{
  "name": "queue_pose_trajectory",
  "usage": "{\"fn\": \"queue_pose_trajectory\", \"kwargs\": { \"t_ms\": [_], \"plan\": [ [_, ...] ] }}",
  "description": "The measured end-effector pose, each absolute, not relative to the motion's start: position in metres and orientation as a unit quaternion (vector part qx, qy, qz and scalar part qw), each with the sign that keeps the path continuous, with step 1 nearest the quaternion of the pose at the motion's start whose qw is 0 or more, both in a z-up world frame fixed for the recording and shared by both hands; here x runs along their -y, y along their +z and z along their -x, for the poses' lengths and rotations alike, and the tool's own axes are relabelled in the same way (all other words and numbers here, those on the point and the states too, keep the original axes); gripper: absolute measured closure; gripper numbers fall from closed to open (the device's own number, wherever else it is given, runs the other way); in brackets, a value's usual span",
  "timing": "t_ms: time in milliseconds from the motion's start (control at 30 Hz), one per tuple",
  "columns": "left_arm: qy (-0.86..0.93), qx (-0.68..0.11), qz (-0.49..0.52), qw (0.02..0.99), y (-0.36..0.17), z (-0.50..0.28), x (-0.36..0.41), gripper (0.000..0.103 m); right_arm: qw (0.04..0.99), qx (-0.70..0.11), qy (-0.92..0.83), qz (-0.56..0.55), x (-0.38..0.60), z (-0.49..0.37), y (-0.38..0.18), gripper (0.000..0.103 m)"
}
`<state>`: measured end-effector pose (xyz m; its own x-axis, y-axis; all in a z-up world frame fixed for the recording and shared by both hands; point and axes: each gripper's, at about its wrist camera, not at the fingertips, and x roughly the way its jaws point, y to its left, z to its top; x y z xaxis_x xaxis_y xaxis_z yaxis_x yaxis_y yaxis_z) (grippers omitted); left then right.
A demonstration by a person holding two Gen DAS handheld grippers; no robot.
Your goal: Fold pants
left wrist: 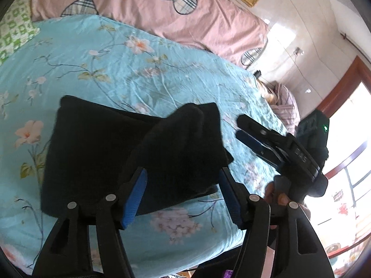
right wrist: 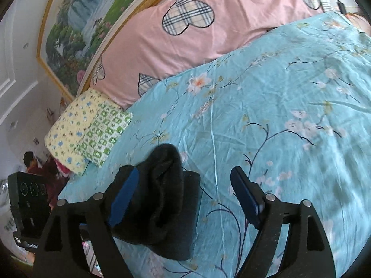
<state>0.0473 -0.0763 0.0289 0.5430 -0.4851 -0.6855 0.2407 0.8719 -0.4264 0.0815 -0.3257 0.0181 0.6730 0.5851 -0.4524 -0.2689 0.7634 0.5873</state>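
Note:
The black pants (left wrist: 111,148) lie folded into a compact bundle on the blue floral bedsheet (left wrist: 116,64). A raised fold of the pants (left wrist: 185,143) bulges up between the fingers of my left gripper (left wrist: 183,194), which is open just above the bundle's near edge. My right gripper (left wrist: 245,129) shows in the left wrist view just right of the pants, jaws apart. In the right wrist view the pants (right wrist: 167,199) lie against the left finger of my right gripper (right wrist: 185,197), which is open and holds nothing.
A pink duvet with plaid hearts (right wrist: 185,34) lies along the far side of the bed. A green and yellow patterned pillow (right wrist: 88,129) sits at the bed's corner. A framed picture (right wrist: 81,23) hangs on the wall. The bed edge (left wrist: 185,254) is close below.

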Motion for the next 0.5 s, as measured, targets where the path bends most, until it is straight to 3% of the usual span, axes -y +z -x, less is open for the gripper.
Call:
{"fn": "queue_pose_trajectory", "kwargs": {
  "t_ms": [300, 500],
  "plan": [
    [-0.169, -0.42, 0.167, 0.876, 0.034, -0.044, 0.039, 0.036, 0.888, -0.324, 0.232, -0.231, 0.306, -0.064, 0.029, 0.005],
    [-0.139, -0.415, 0.186, 0.879, 0.032, -0.043, 0.011, 0.035, 0.897, -0.323, 0.227, -0.199, 0.285, -0.054, 0.037, 0.004]
  ]
}}
